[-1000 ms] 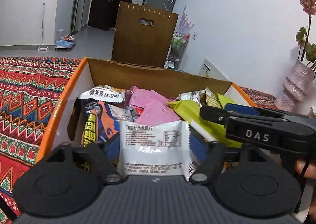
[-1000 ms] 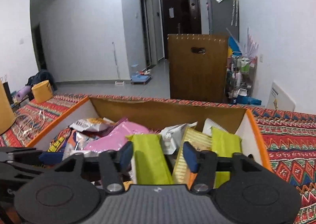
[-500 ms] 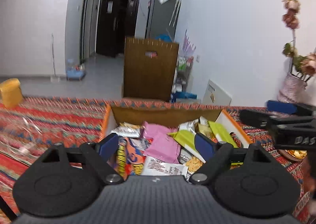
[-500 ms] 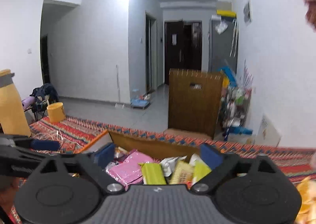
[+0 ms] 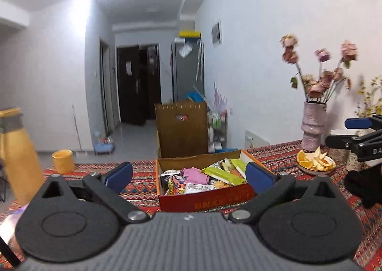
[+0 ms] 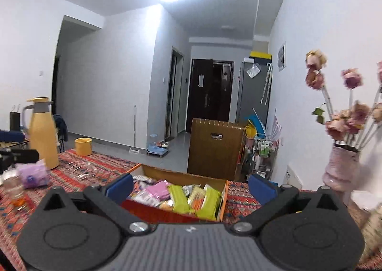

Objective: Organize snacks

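Note:
A red and orange cardboard box (image 5: 205,198) sits on the patterned tablecloth and holds several snack packets: pink (image 5: 194,175), yellow-green (image 5: 223,175) and white (image 5: 198,187) ones. The box also shows in the right wrist view (image 6: 220,201), with green packets (image 6: 179,198) and pink packets (image 6: 157,191) inside. My left gripper (image 5: 188,175) is open and empty, held back from the box and above the table. My right gripper (image 6: 191,183) is open and empty, also back from the box. The right gripper also shows at the right edge of the left wrist view (image 5: 358,132).
A pink vase of dried flowers (image 5: 312,127) and a plate of orange peel (image 5: 315,163) stand right of the box. A yellow thermos jug (image 6: 44,135), a yellow cup (image 6: 83,146) and a purple packet (image 6: 33,174) stand on the left. A brown board (image 5: 181,135) stands behind the table.
Both grippers opened wide and pulled up and back from the box. The white packet that lay between the left fingers now lies in the box. The right gripper let go of the green packet.

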`<state>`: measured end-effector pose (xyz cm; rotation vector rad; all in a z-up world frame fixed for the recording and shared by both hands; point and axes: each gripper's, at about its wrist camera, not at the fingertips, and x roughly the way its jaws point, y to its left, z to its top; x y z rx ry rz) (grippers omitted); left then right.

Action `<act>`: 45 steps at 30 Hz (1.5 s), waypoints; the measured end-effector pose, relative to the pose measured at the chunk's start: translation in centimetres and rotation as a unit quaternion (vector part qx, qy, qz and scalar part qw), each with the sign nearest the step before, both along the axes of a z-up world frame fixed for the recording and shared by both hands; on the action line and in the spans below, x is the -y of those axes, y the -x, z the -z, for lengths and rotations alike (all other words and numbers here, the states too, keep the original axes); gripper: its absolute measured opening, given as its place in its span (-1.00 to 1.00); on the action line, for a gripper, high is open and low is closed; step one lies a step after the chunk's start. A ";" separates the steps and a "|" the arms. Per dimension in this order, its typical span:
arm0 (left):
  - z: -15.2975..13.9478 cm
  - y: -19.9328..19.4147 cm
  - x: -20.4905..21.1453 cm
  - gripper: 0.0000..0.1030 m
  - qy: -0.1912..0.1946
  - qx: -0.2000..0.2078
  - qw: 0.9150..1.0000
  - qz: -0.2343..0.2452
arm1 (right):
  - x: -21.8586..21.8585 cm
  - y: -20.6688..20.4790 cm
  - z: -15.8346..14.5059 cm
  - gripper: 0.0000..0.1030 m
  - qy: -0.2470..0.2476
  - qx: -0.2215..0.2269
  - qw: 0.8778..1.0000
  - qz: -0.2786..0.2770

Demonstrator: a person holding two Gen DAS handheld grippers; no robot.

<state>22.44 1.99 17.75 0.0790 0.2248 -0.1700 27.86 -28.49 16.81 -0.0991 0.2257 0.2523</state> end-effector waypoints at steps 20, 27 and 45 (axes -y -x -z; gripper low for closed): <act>14.6 19.6 0.8 1.00 0.037 -0.114 0.989 -0.082 | -1.0 25.3 13.7 1.00 -0.063 -0.047 0.996 0.035; 15.6 19.5 0.9 1.00 0.047 -0.125 0.988 -0.082 | -3.9 23.7 17.8 1.00 -0.042 -0.104 0.993 0.021; 15.1 19.9 1.6 1.00 0.033 -0.104 0.992 -0.068 | -3.5 23.4 17.1 1.00 -0.040 -0.101 0.993 0.035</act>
